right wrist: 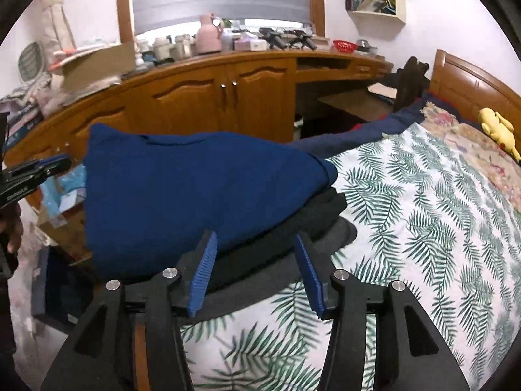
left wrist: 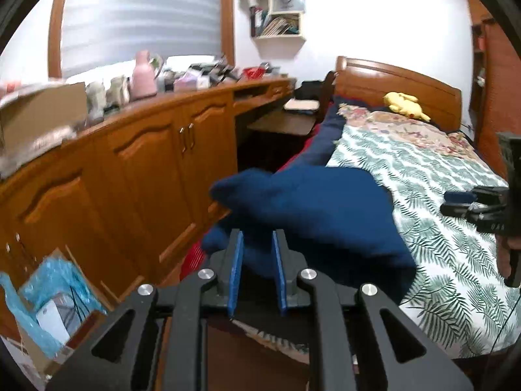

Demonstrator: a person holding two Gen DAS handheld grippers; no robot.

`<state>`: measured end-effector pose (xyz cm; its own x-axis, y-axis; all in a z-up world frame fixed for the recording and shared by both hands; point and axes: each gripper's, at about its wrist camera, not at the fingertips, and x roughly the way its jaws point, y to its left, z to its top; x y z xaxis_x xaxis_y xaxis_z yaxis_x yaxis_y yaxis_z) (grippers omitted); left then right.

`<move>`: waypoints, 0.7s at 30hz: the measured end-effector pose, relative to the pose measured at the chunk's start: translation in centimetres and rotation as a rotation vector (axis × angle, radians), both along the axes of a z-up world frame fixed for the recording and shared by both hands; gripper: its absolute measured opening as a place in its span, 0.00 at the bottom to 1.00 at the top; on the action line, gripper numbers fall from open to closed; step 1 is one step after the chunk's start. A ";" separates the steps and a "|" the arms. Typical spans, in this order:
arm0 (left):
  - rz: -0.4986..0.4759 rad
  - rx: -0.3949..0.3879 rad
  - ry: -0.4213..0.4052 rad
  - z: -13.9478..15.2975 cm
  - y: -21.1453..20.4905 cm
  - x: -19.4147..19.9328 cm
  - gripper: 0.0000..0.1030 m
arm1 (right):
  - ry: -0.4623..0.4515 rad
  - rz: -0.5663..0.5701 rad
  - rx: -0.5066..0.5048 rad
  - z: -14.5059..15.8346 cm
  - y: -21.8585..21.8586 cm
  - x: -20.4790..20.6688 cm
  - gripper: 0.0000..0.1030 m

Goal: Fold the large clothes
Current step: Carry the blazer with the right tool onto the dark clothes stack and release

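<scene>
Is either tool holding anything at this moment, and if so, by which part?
Neither tool holds anything. The left tool and the right tool are both open, with the folded blue garment lying on the bed just ahead.

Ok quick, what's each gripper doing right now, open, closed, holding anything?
Left gripper: fingers apart, blue garment between them, grip cannot be told.
Right gripper: open, holding nothing.

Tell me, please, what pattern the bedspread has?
Green fern leaves on white; the bedspread shows best in the right wrist view.
</scene>
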<state>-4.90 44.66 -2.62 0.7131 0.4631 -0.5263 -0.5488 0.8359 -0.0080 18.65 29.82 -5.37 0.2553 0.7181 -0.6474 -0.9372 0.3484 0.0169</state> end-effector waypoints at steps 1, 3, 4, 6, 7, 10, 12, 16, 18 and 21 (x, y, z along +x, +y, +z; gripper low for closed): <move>-0.014 0.010 -0.006 0.5 -0.6 0.3 0.16 | 0.002 0.006 0.000 0.0 -0.3 -0.3 0.51; -0.037 0.020 -0.010 1.2 -1.1 1.1 0.16 | 0.009 0.013 -0.005 -0.3 -0.9 -0.8 0.51; -0.049 0.027 -0.008 1.4 -1.4 1.7 0.16 | 0.015 0.015 -0.005 -0.4 -1.3 -1.0 0.51; -0.059 0.034 0.002 1.6 -1.5 2.9 0.16 | 0.027 0.021 0.002 -0.5 -2.2 -1.4 0.51; -0.061 0.036 0.011 1.6 -1.5 3.5 0.16 | 0.031 0.023 0.004 -0.6 -2.7 -1.5 0.51; -0.045 0.034 0.042 1.3 -0.8 5.2 0.16 | 0.038 0.022 0.003 -0.9 -3.9 -1.6 0.52; -0.012 0.018 0.072 0.5 0.4 6.0 0.16 | 0.039 0.022 0.001 -1.1 -4.6 -1.8 0.52; 0.029 -0.059 0.129 -1.7 2.4 6.1 0.16 | 0.047 0.023 0.012 -1.2 -6.6 -2.1 0.52; 0.041 -0.069 0.160 -2.5 2.5 6.0 0.16 | 0.048 0.021 0.023 -1.0 -7.6 -2.3 0.53; 0.038 -0.043 0.153 -2.4 1.2 5.7 0.16 | 0.041 0.021 0.036 -0.8 -9.3 -2.9 0.54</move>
